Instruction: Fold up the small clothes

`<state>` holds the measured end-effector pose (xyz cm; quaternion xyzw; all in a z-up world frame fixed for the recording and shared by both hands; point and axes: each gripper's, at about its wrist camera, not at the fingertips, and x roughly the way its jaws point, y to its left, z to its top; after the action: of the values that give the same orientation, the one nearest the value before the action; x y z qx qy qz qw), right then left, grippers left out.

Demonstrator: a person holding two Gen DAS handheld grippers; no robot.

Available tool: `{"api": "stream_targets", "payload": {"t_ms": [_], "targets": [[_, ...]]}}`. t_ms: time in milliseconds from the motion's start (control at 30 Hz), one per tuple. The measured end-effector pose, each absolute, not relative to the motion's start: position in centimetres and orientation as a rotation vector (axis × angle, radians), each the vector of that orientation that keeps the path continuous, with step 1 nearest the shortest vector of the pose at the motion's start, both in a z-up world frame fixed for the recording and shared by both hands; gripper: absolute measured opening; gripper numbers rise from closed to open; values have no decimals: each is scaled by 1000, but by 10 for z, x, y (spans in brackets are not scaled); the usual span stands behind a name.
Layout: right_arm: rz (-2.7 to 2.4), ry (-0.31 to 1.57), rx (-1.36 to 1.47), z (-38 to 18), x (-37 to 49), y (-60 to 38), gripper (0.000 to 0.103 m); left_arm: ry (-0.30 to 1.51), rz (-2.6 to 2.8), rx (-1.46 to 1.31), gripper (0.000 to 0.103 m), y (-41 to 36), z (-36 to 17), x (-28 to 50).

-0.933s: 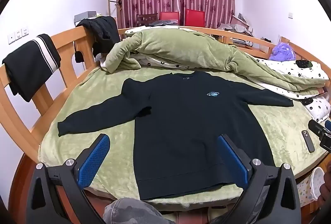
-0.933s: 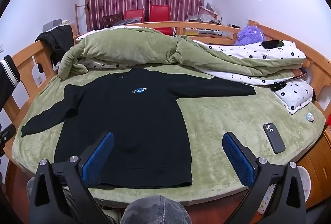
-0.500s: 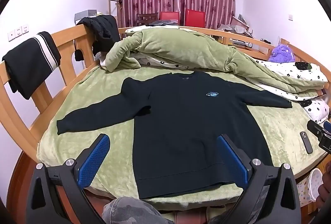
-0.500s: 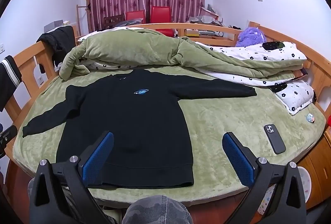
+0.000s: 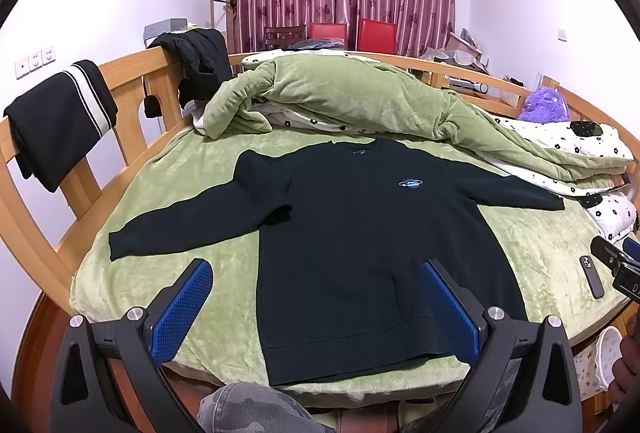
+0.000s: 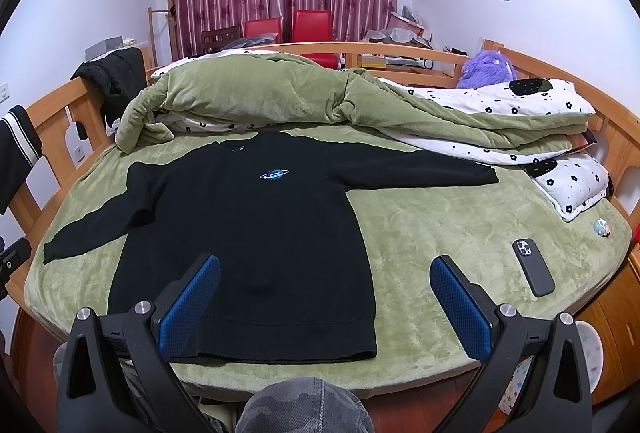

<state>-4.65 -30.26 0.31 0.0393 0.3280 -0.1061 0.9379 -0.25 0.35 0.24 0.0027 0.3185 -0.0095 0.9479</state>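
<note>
The black sweater [image 5: 360, 233] lies flat in the frame centre on the green bed [image 5: 168, 193], soft and limp, probably best taken at a sleeve end, while left tool [image 5: 316, 307] and right tool [image 6: 326, 299] hover released.

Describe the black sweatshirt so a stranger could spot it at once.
On the green plush bedspread, in front of the heaped green quilt, lies a black long-sleeved sweatshirt, spread flat. Its small blue planet logo sets it apart from the black clothes on the rail.
</note>
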Motion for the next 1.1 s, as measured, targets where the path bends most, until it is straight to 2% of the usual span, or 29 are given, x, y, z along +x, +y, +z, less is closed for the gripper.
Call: {"api": "stream_targets", "payload": {"t_ms": [1100], "targets": [[-214, 675, 80, -3, -41, -301, 103, 649, -21, -11, 103, 10, -1, -1]]}}
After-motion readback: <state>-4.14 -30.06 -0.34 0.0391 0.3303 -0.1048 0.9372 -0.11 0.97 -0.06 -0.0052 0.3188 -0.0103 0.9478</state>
